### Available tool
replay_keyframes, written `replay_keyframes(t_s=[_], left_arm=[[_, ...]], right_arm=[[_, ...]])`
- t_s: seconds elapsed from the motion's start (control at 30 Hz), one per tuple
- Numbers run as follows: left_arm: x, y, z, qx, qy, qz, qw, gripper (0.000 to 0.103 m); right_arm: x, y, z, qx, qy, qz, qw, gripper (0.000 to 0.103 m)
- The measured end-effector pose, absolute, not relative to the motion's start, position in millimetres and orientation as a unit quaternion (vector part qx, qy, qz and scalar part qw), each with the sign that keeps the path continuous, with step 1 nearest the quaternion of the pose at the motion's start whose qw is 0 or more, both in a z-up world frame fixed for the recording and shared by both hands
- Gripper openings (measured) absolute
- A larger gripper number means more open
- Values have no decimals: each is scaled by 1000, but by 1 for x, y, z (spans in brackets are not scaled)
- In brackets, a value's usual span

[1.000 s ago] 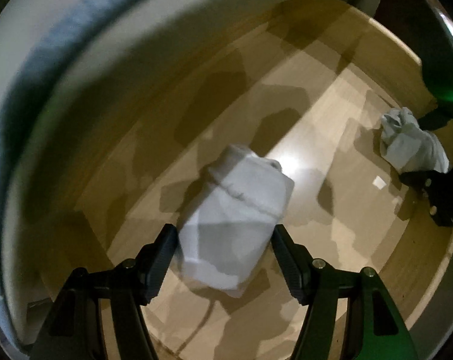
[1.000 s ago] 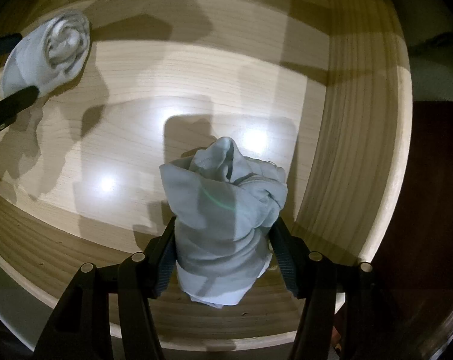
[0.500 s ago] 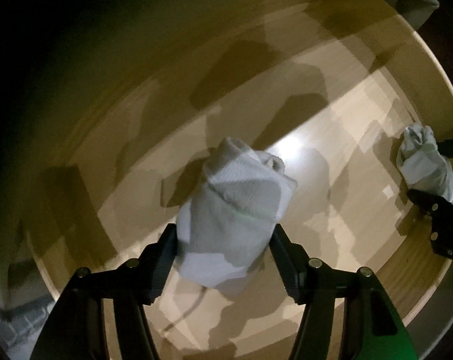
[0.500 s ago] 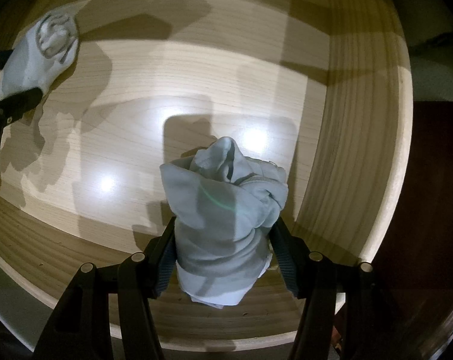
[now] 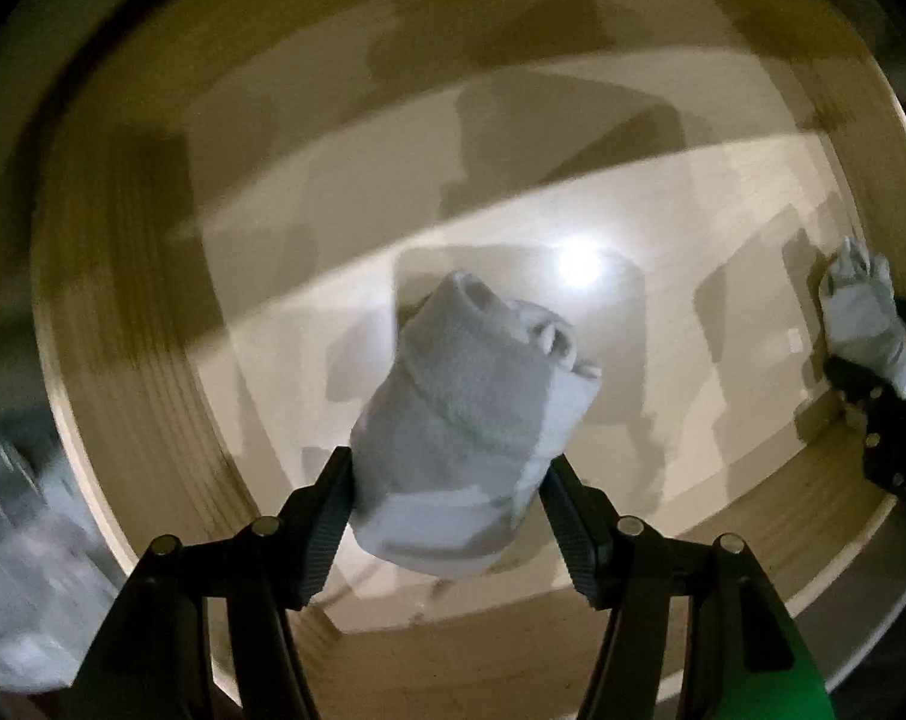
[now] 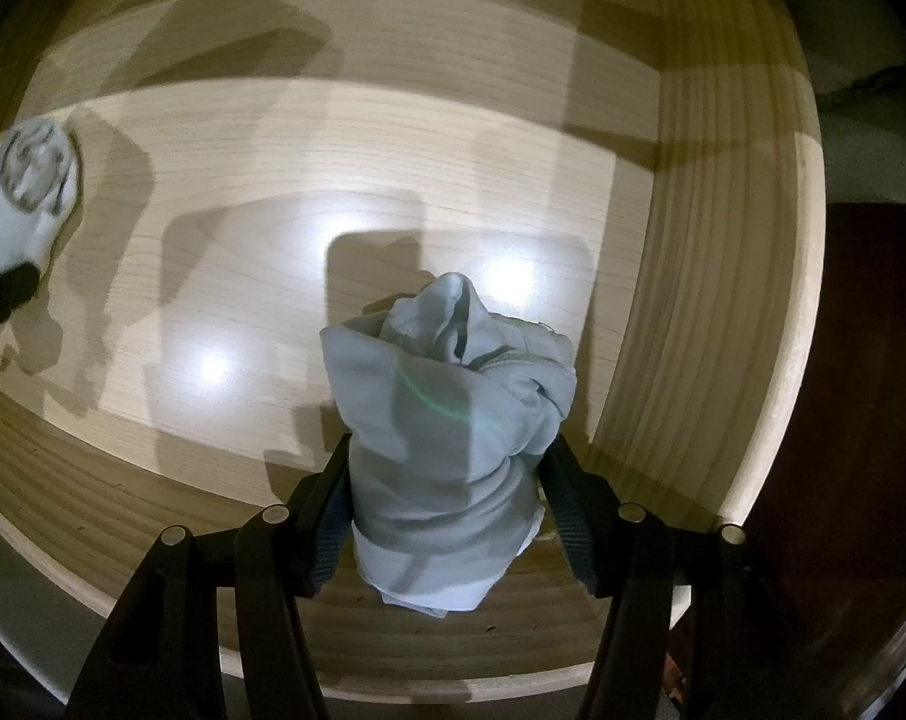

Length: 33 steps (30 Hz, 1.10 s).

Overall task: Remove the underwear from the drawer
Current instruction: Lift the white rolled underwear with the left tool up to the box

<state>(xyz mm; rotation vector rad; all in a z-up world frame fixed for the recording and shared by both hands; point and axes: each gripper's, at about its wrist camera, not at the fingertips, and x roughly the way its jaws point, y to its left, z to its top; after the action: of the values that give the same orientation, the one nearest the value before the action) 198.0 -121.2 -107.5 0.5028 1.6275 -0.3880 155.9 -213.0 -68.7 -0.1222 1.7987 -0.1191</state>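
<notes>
My left gripper is shut on a rolled white underwear bundle and holds it above the floor of the wooden drawer. My right gripper is shut on a pale blue-grey underwear bundle near the drawer's front right corner. Each bundle also shows in the other view: the blue-grey one at the right edge of the left wrist view, the white one at the left edge of the right wrist view.
The drawer's light wood floor holds only shadows and light spots. Its right wall and front rim stand close to my right gripper. Dark furniture lies to the right, outside the drawer.
My left gripper has lifted and swung with the white bundle, so the drawer's interior now fills its view. My right gripper and its bundle have hardly moved.
</notes>
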Motion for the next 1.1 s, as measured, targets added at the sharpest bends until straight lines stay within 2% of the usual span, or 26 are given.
replay_keyframes(t_s=[0.6, 0.83, 1.1], left_arm=[[199, -56, -121, -7, 785, -56, 617, 63], [216, -70, -117, 24, 772, -61, 633, 68], [209, -66, -111, 27, 768, -62, 637, 64]], right_arm=[[156, -213, -70, -52, 782, -54, 619, 57], [157, -213, -70, -52, 782, -54, 619, 57], [158, -217, -70, -51, 782, -53, 619, 58]])
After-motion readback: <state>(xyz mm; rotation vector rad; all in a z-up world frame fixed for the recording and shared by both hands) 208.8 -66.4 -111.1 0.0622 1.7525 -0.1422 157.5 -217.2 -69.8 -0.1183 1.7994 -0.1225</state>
